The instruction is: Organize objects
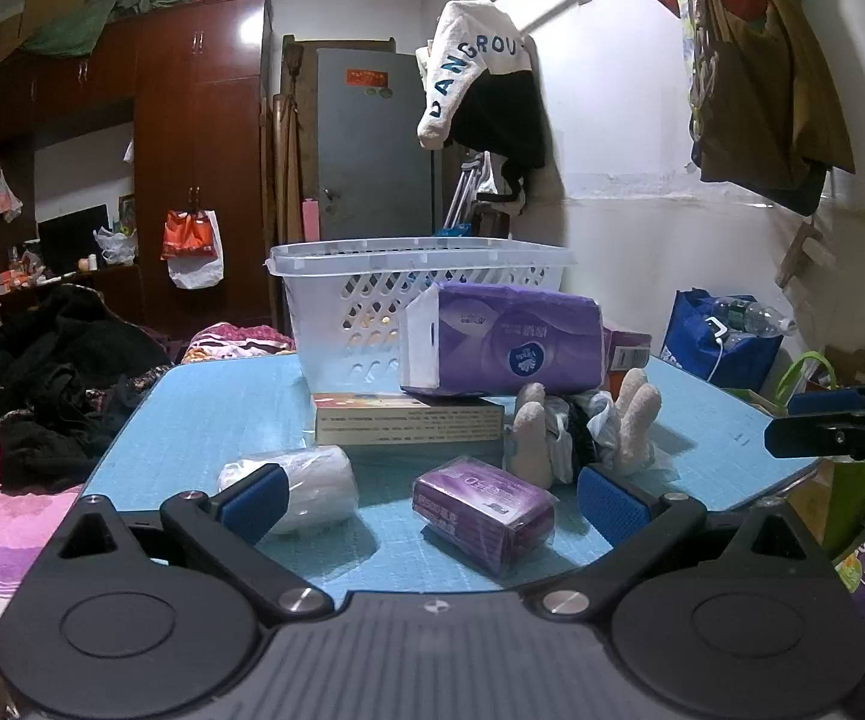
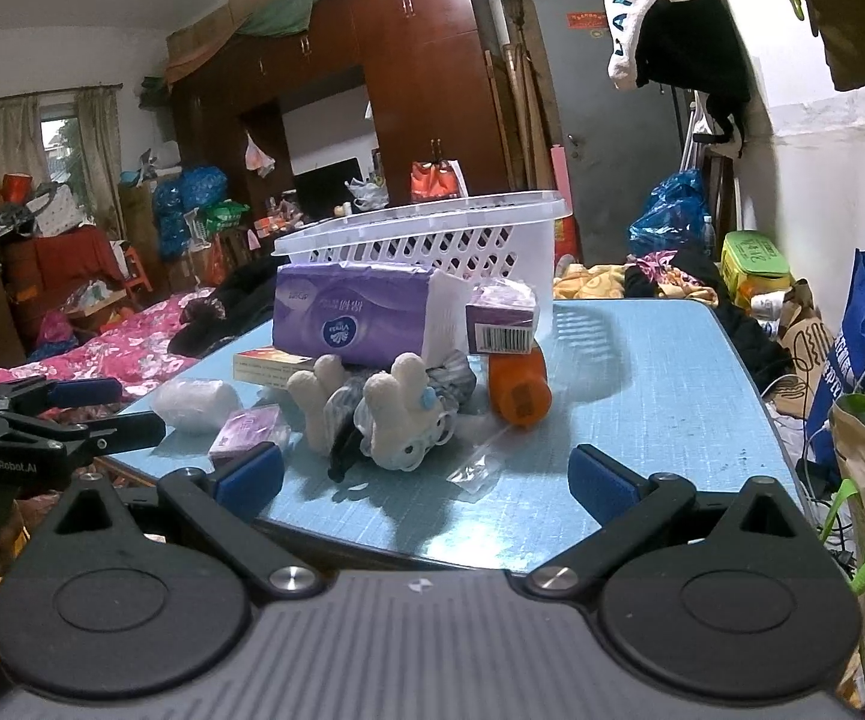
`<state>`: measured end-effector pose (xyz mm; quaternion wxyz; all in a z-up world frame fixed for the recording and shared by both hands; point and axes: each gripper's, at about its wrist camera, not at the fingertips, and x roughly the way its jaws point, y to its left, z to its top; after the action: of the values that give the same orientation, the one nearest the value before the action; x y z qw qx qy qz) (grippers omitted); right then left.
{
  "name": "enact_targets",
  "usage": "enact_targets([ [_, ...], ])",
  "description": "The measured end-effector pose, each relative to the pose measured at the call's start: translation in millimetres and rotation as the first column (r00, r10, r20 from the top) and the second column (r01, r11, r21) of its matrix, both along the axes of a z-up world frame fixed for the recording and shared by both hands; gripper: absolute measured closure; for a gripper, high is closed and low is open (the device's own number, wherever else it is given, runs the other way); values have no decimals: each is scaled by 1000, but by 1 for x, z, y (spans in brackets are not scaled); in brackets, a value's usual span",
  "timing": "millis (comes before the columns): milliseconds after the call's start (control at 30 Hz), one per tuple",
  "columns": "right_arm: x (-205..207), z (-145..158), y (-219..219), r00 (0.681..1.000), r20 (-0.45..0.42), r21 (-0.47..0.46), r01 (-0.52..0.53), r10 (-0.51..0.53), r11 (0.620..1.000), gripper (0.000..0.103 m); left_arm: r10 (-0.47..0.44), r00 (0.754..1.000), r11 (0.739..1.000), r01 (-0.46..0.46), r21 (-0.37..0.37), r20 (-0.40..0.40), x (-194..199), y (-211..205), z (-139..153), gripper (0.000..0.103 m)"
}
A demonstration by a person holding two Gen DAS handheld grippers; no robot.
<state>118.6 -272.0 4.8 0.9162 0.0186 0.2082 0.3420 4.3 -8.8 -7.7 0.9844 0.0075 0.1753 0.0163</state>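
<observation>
Nothing looks sorted yet: both the left gripper (image 1: 429,501) and right gripper (image 2: 426,477) hang open and empty, while tissue pack (image 1: 501,339), book (image 1: 408,420) and soap (image 1: 483,510) crowd the table (image 1: 222,408), basket (image 1: 414,288) at twelve o'clock

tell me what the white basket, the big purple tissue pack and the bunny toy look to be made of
White basket: looks like moulded plastic, smooth and slightly translucent, with rows of punched slots in its walls.
Big purple tissue pack: thin glossy plastic film, wrinkled and catching the light, with white paper tissue showing at one end.
Bunny toy: seemingly plush fabric, matte and nubbly on the cream ears.
</observation>
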Motion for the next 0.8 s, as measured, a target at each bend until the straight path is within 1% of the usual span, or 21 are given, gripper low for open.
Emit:
enact_targets([
  [800, 1, -2, 1, 1000, 0, -7, -1, 1, 1000, 0, -11, 1000, 1000, 12, 9, -12, 0, -3, 0, 0],
])
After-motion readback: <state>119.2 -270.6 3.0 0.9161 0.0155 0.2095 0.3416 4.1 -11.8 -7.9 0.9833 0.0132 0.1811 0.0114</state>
